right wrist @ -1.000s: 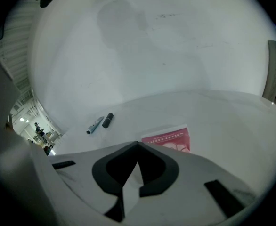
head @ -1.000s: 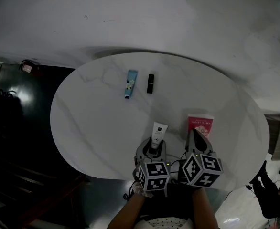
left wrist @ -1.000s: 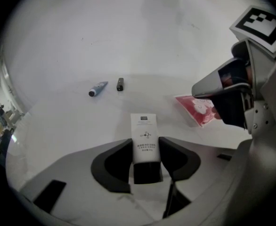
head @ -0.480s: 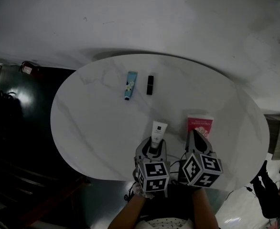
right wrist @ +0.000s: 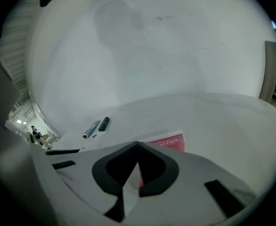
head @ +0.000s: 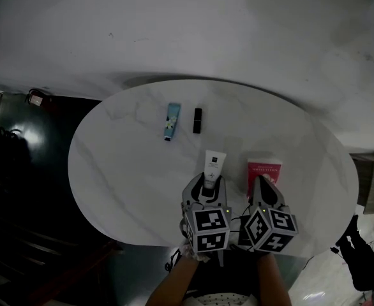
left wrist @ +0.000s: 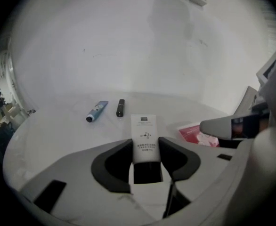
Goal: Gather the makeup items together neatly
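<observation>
The left hand-held gripper [left wrist: 146, 147] is grasping the white tube [left wrist: 145, 131] by its black-capped end, with the pads pressing on both sides. Most of the tube is sticking out ahead of the jaws, towards the middle of the desk [head: 123, 171]. Because the grip is sitting so far back, the long free end is likely at risk of sagging or swinging, and the tube could slip out if it catches on the desk top.

The blue tube [head: 171, 121] and the black lipstick [head: 197, 120] are lying side by side nearer the far edge. Both look round, so a clumsy arrival could send them rolling apart.

The right hand-held gripper [right wrist: 138, 147] is clenched shut on nothing and pointing at the pink packet [right wrist: 168, 142], which is lying flat by the near edge. Closed tips could push that packet rather than lift it.

The head view is giving the layout: the white tube [head: 214, 164] and pink packet [head: 264, 171] are sitting close in front of both hand-held grippers [head: 209, 185] [head: 261, 180], well apart from the far pair. It is not showing the contact at the pads. The left gripper view is showing that contact, and the right gripper view is showing its jaws meeting with nothing between them. No view is settling whether the white tube is lifted or resting on the desk.
</observation>
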The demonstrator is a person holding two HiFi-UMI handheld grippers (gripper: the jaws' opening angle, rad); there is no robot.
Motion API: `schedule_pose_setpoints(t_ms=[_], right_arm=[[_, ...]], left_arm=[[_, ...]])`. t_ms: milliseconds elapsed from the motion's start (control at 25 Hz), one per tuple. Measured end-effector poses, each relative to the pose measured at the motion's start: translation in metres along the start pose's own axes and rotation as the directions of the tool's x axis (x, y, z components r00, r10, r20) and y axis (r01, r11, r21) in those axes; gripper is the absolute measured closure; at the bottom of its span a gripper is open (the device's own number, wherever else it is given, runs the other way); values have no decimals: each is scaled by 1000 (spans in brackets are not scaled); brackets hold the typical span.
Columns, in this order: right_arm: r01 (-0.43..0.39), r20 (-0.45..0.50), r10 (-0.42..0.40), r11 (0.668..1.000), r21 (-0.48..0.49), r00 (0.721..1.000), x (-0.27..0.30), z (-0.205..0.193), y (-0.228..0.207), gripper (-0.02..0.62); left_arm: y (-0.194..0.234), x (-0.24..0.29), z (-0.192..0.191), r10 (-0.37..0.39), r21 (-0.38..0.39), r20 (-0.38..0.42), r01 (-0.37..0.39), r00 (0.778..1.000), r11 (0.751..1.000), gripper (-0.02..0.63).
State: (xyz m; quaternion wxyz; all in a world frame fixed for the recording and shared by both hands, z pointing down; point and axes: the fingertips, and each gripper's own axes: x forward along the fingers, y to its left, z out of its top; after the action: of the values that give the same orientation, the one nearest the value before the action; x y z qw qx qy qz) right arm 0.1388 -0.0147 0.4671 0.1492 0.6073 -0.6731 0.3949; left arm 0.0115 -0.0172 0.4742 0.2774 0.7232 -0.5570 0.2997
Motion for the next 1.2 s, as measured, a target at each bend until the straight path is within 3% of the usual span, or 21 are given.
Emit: schedule_pose_setpoints(t_ms=[560,1200], right_arm=[[16,3,-16,1000,23,1000,7,9,-8,603],[17,-7,-17,998,57,1000,15,13,-11,603]], left_arm=[[-7,24,54,-14,4,46,14,999,1000,387],[-14,67,84,-7,17,-1,7,1000,1000,387]])
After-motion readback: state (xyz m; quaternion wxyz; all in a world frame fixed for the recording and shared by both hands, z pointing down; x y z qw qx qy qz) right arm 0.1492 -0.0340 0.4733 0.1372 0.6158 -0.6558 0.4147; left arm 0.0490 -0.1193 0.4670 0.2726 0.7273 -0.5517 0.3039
